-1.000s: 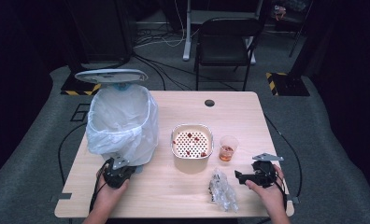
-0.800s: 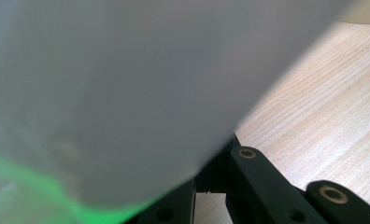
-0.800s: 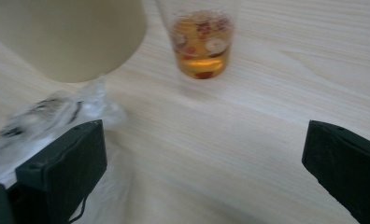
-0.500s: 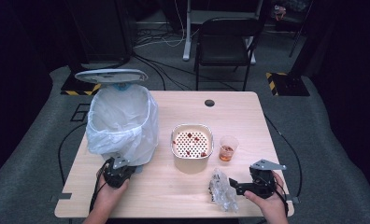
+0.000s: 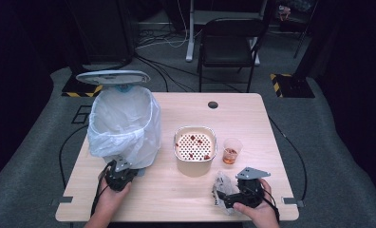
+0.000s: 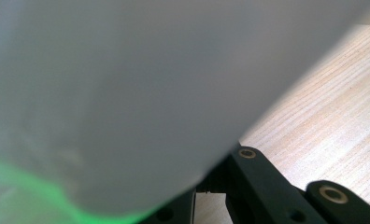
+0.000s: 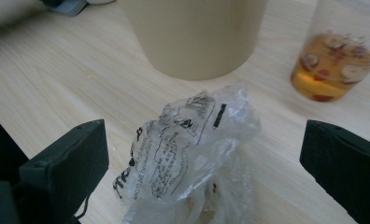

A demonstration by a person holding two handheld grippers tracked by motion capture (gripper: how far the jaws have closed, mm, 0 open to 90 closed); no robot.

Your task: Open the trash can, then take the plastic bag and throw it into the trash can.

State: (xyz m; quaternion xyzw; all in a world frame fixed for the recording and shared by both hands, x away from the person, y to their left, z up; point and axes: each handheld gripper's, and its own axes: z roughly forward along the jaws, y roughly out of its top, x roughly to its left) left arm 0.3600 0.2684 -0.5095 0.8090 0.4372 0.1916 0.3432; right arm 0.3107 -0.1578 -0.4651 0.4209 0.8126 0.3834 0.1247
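Note:
A crumpled clear plastic wrapper with black print lies on the wooden table near its front right. My right gripper points left at it, low over the table. In the right gripper view the wrapper sits between the wide-apart jaws of this open gripper, and neither pad touches it. My left gripper rests at the foot of the white-bagged bin. The white bag lies right across its shut jaws and appears pinched there.
A cream pot with a perforated insert and red bits stands mid-table, just beyond the wrapper. To its right is a clear cup of amber liquid with pieces in it. The bin's grey lid stands raised behind it. A chair sits beyond the table.
My right gripper has moved left along the front edge and turned toward the wrapper, which now sits between its jaws. The left gripper has stayed put.

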